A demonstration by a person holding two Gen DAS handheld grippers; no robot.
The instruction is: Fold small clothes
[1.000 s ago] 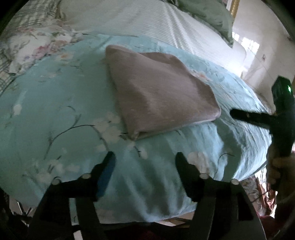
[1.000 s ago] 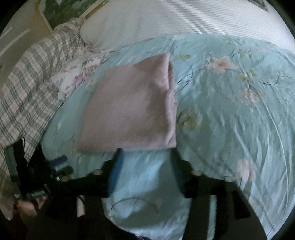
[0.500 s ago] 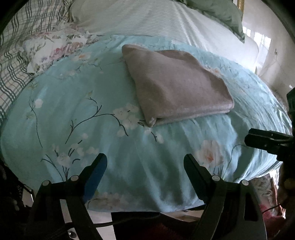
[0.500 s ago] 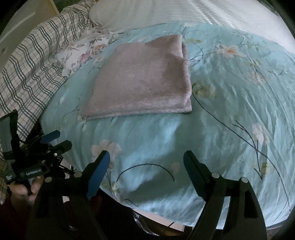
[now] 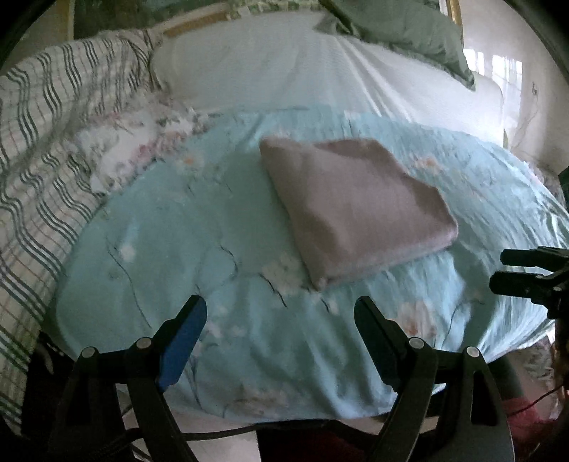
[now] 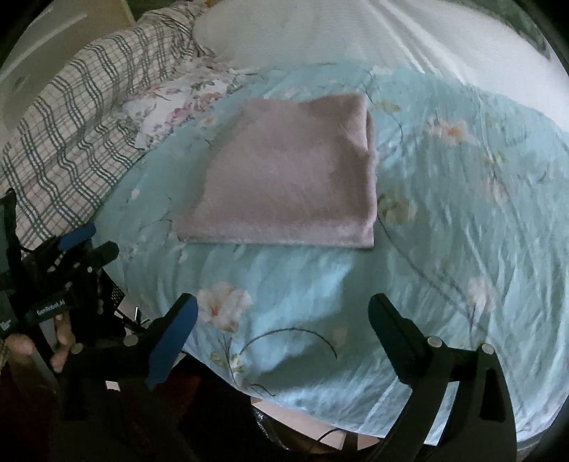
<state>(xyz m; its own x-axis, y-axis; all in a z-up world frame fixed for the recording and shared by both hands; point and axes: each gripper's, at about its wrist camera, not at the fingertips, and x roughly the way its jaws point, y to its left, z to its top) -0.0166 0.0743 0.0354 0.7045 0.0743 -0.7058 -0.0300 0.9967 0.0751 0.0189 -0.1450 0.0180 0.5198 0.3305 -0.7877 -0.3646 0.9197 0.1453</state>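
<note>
Fingers [image 6: 62,341] holding the left gripper [image 6: 89,241] appear only from the right wrist.

One folded mauve fleecy garment [image 5: 355,209], one pale-blue floral bedspread [image 5: 185,256], one green-and-white plaid blanket [image 5: 46,149], one white striped sheet [image 5: 302,71], one grey-green pillow [image 5: 402,32], two black two-finger grippers: left [image 5: 281,312], right [image 6: 282,312].

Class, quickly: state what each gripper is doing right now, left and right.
Left gripper: open, holding nothing, short of the folded garment.
Right gripper: open, holding nothing.
</note>
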